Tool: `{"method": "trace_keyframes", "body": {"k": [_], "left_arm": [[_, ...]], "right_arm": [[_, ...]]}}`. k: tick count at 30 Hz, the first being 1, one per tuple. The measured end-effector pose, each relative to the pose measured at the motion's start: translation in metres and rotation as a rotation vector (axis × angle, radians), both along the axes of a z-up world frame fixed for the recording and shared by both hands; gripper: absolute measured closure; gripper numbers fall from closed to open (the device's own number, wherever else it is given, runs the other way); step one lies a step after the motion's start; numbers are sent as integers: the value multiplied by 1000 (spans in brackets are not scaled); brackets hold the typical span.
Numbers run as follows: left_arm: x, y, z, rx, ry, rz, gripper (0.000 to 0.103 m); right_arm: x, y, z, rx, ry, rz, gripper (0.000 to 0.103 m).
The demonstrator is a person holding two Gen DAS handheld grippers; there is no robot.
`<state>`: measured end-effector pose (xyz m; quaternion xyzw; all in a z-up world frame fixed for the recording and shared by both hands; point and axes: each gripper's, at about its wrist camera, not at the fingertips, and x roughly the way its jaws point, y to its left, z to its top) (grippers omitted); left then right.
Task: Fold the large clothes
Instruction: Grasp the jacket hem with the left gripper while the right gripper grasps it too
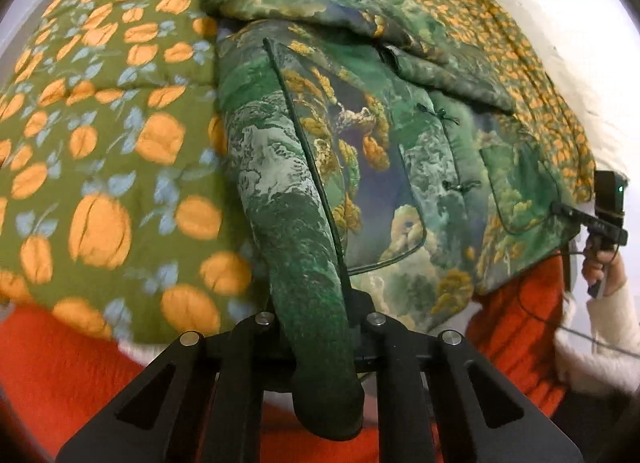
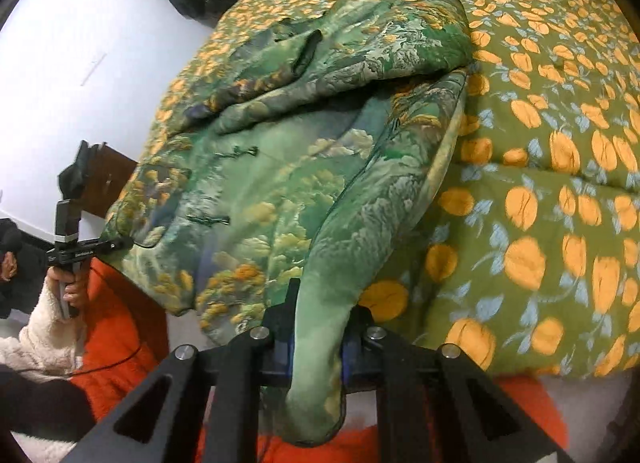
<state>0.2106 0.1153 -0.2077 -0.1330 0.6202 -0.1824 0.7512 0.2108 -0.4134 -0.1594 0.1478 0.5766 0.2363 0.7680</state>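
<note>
**Lower centre of both wrist views: hem grip on padded jacket**

Lower centre, left gripper [image 1: 320, 327] clamped tight on jacket [image 1: 400, 151] hem; likewise right gripper [image 2: 316, 327]. Jacket spread on quilt [image 1: 100, 123], sleeves folded across upper part. Recommended: raise both corners level, keep tension equal, carry hem toward collar. No legible writing; gripper label in left of right view unreadable.

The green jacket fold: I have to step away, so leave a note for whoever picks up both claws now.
Left claw: shut on the green jacket at its near hem corner.
Right claw: shut on the other near hem corner.
Jacket: lies on the orange-print quilt, its far part already folded over.
Left: probably carry the hem up over the body, then release and smooth it.
</note>
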Motion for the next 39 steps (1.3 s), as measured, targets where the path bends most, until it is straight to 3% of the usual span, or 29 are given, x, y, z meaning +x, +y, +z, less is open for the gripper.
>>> {"method": "trace_keyframes", "body": {"k": [4,9,13,15,17,21,24,27,29,31,34,35,36,38,39], "left_arm": [[-26,16,6,-19,40,4,92],[-57,51,33,-140,81,79,92],[-37,78,70,-272,0,185,92],[1,85,89,-331,-79,224,92],[36,84,98,-329,-144,233,92],[128,64,92,-311,-221,281,92],[172,59,68,-280,-215,335,83],[208,47,30,-135,-160,365,79],[216,43,15,-94,-105,354,71],[218,45,9,-114,-63,351,60],[202,58,32,-255,-100,344,23],[194,66,45,-305,-142,347,9],[187,74,58,-337,-187,349,4],[181,80,72,-342,-235,336,3],[179,82,73,-311,-250,315,2]], "right_arm": [[-32,-15,-1,116,63,-26,88],[-59,-27,22,288,86,-58,88],[-37,-37,53,379,-1,-106,88],[-1,-44,67,407,-84,-144,88],[36,-50,69,416,-133,-177,89],[137,-48,50,332,-223,-238,89],[192,-47,15,287,-194,-313,89],[227,-48,-31,264,-128,-384,88],[231,-48,-57,298,-72,-439,86],[225,-51,-75,368,-6,-494,76],[216,-63,-77,548,31,-541,47],[215,-66,-73,609,38,-537,31],[213,-69,-67,652,37,-531,11],[210,-77,-47,689,-8,-527,1],[208,-80,-35,676,-48,-516,1]]}}
